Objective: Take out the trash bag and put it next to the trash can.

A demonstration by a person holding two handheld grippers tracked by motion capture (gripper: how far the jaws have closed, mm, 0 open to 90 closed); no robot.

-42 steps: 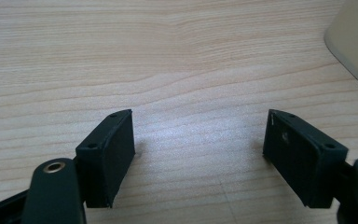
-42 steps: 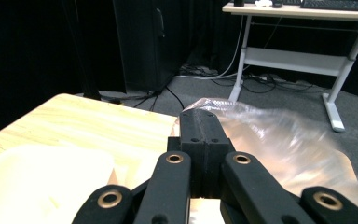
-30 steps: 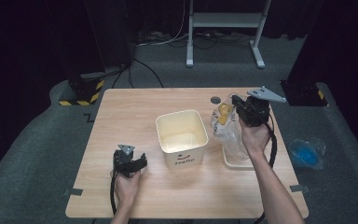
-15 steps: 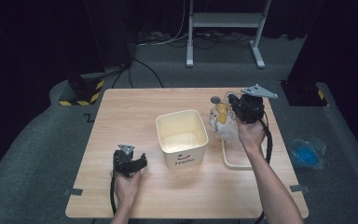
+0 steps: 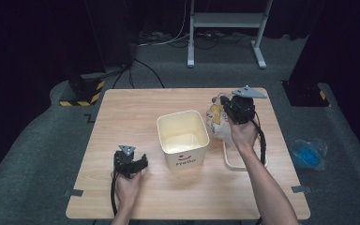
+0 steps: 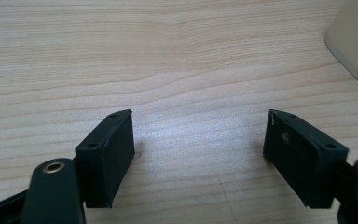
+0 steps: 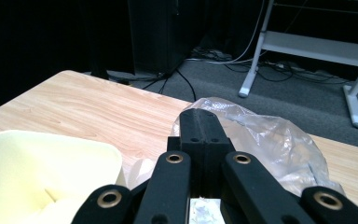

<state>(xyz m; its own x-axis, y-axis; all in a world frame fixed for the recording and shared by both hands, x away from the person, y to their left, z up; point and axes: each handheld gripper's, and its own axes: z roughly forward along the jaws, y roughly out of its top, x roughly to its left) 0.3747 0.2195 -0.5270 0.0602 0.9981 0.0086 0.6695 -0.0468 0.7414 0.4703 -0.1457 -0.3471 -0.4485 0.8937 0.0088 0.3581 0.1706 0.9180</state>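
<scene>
Right gripper (image 5: 221,104) clenched on clear plastic bag (image 5: 219,123), lifted near the far right corner of the tabletop (image 5: 136,112), just beside cream bin (image 5: 183,138). Left gripper (image 6: 198,154) released, jaws wide apart, resting low near the front left edge.

Pale wood, cream plastic, clear film
The counter (image 5: 136,117) is seen as matt, grained light wood; the bin (image 5: 183,138) as smooth cream plastic; the bag (image 7: 265,140) as crinkled, glossy clear film; the jaws as matt black plastic.
</scene>
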